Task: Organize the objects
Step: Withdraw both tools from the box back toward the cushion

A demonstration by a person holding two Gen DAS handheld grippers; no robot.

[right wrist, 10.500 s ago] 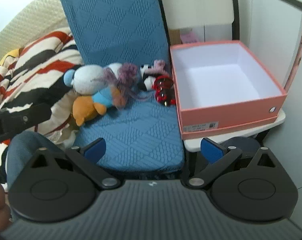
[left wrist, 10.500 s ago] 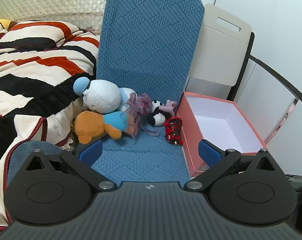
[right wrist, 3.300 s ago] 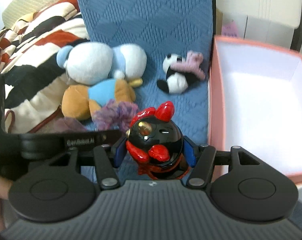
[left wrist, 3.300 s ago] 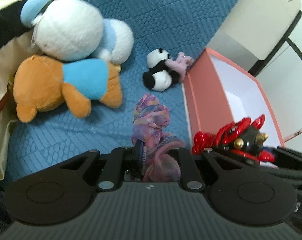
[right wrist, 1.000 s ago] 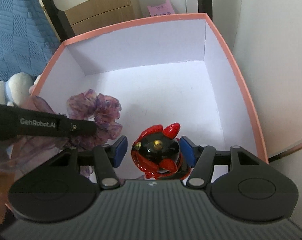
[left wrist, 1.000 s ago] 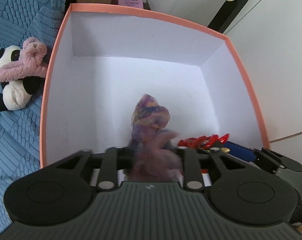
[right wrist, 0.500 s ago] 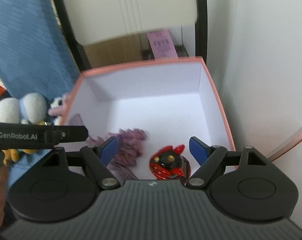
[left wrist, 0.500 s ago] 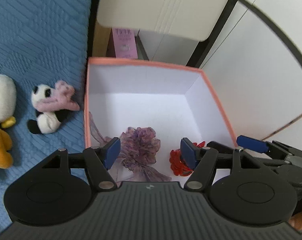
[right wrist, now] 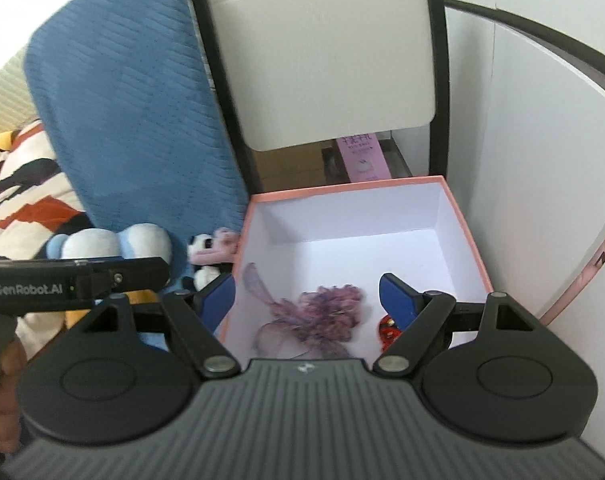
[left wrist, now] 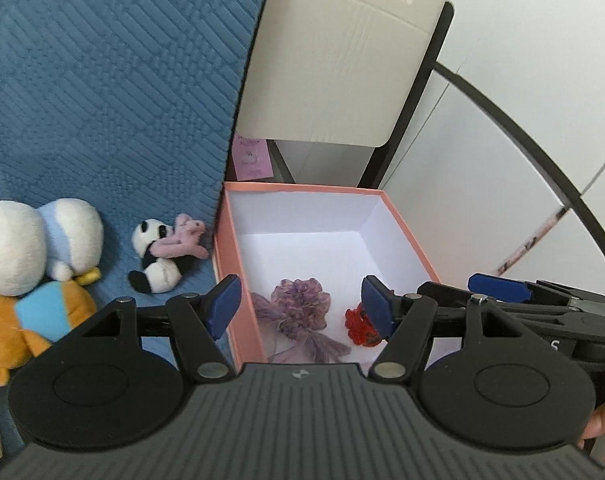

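Scrunchie (left wrist: 300,307) now boxed; "GenRobot.AI" legible

Both views look forward and down along their own fingers from above the pink box (left wrist: 406,236) — neither is close to it. The left wrist camera sits left of the box, taking in the blue cushion (left wrist: 114,80) ahead-left. The right wrist camera faces the box (right wrist: 468,240) more squarely. Both share the box interior, the cushion (right wrist: 130,100) and the beige chair back (left wrist: 338,60) beyond.

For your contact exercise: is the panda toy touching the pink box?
Apart. The left wrist view shows blue cushion between the panda toy and the pink box.
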